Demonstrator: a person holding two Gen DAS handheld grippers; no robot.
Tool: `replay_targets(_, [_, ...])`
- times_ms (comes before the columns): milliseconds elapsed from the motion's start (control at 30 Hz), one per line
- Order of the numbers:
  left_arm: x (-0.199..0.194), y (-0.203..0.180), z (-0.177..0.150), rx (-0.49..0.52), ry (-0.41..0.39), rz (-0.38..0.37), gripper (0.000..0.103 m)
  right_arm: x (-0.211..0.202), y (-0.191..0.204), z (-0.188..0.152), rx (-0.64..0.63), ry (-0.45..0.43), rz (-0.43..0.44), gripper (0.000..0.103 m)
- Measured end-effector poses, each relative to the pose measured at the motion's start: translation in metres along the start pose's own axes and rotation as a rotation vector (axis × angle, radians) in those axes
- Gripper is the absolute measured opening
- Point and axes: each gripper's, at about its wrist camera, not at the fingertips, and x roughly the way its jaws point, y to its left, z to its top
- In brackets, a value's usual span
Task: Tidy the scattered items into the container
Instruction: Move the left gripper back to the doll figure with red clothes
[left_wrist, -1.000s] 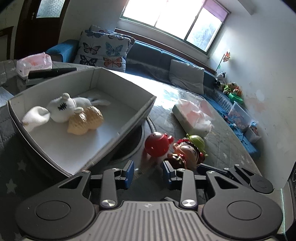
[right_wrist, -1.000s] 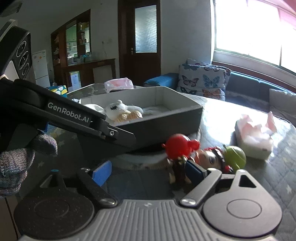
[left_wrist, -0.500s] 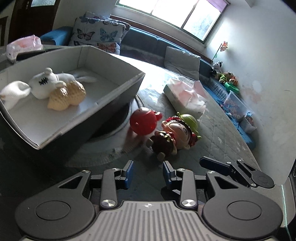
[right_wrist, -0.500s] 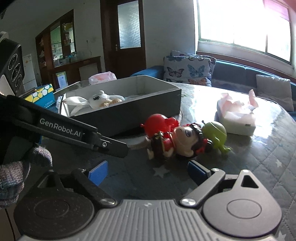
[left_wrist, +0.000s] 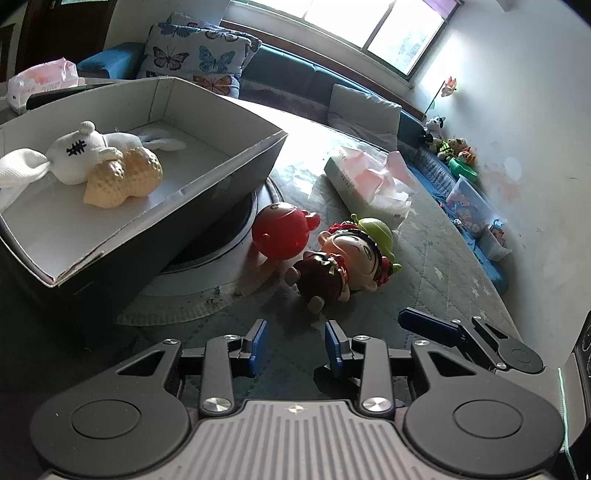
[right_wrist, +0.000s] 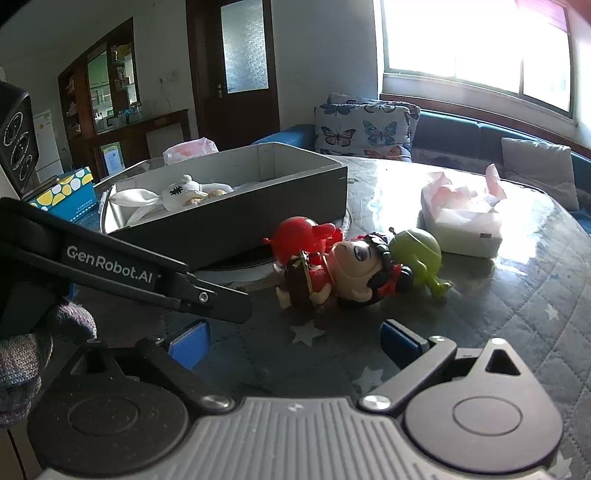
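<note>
A grey box (left_wrist: 221, 173) (right_wrist: 280, 192) stands on the table and holds a white plush toy (left_wrist: 77, 151) (right_wrist: 181, 192) and a beige toy (left_wrist: 125, 181). Beside it lie a red round toy (left_wrist: 282, 230) (right_wrist: 301, 236), a doll with a big head (left_wrist: 343, 258) (right_wrist: 351, 273) and a green alien toy (left_wrist: 376, 230) (right_wrist: 421, 254). My left gripper (left_wrist: 295, 343) is open and empty, a little short of the doll. My right gripper (right_wrist: 291, 339) is open wide and empty, just short of the doll; one of its fingers (left_wrist: 428, 326) shows in the left wrist view.
A tissue pack (left_wrist: 369, 181) (right_wrist: 461, 214) lies on the quilted table cover beyond the toys. Another tissue pack (left_wrist: 40, 79) (right_wrist: 190, 149) lies behind the box. A patterned carton (right_wrist: 62, 194) stands left of the box. A sofa with cushions (right_wrist: 369, 125) runs under the window.
Both grippers have drawn back from the toys and stayed open. The red toy, doll and alien now lie farther ahead of the fingertips.
</note>
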Motion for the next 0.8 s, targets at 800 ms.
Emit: replay_targets(800, [0.016, -0.002, 0.025, -0.005, 0.009, -0.008, 0.036, 0.023, -0.014, 0.011, -0.006, 0.010, -0.013, 0.101])
